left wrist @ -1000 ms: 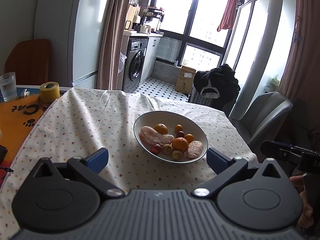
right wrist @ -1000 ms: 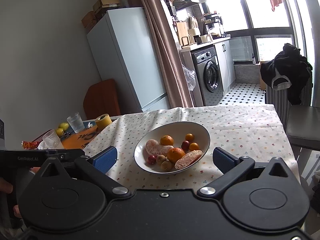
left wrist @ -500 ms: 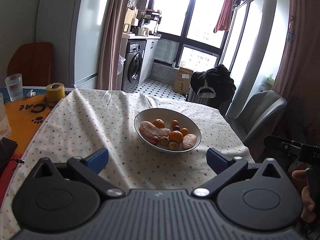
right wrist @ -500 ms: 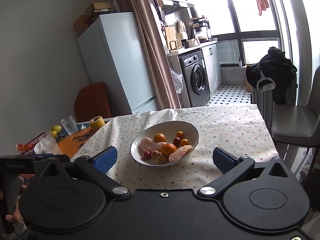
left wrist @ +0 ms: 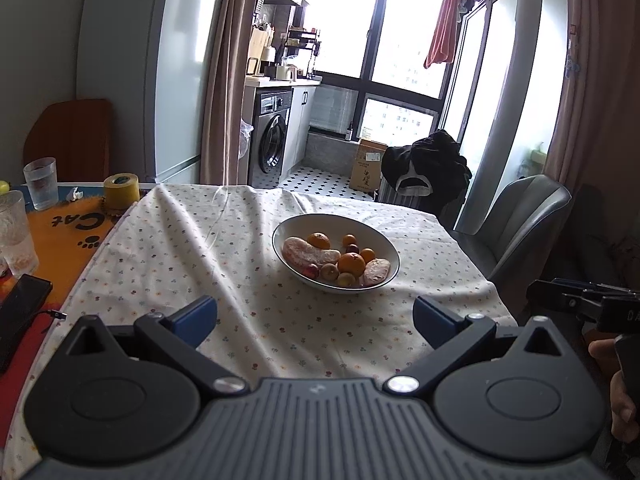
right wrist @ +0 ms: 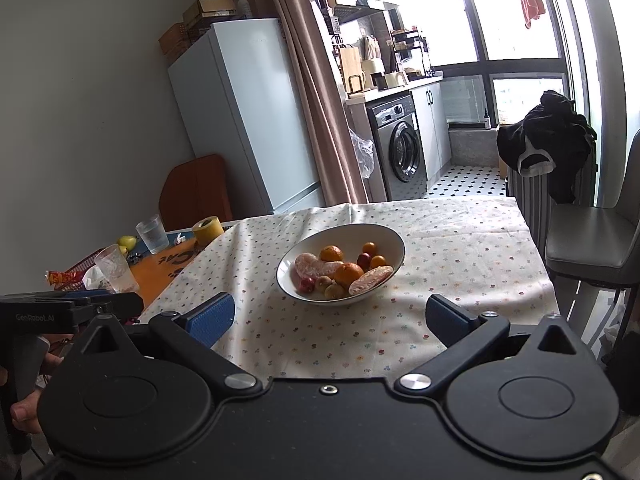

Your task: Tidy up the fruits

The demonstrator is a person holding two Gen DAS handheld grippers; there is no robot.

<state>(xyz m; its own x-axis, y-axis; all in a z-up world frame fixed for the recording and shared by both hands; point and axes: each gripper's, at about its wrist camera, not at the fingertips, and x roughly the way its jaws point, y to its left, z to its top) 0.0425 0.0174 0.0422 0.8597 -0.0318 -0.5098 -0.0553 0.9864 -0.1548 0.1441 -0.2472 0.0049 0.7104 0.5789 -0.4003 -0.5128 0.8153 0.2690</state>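
White bowl point(left wrist: 384, 248) w/ fruit point(left wrist: 351, 263) sits mid-frame in left wrist view, on a floral cloth point(left wrist: 200, 248). Left gripper point(left wrist: 315, 318) at bottom, blue fingers point(left wrist: 196, 314) spread wide, nothing between, well short of bowl. Glass point(left wrist: 40, 182) and tape roll point(left wrist: 121, 191) at left edge; right gripper pokes in at lower right.

Right wrist view: bowl point(right wrist: 384, 236) center, fruit point(right wrist: 348, 274) inside. Right gripper point(right wrist: 328, 318) low in frame, jaws released, empty, apart from bowl. Chair point(right wrist: 588, 244) at right.
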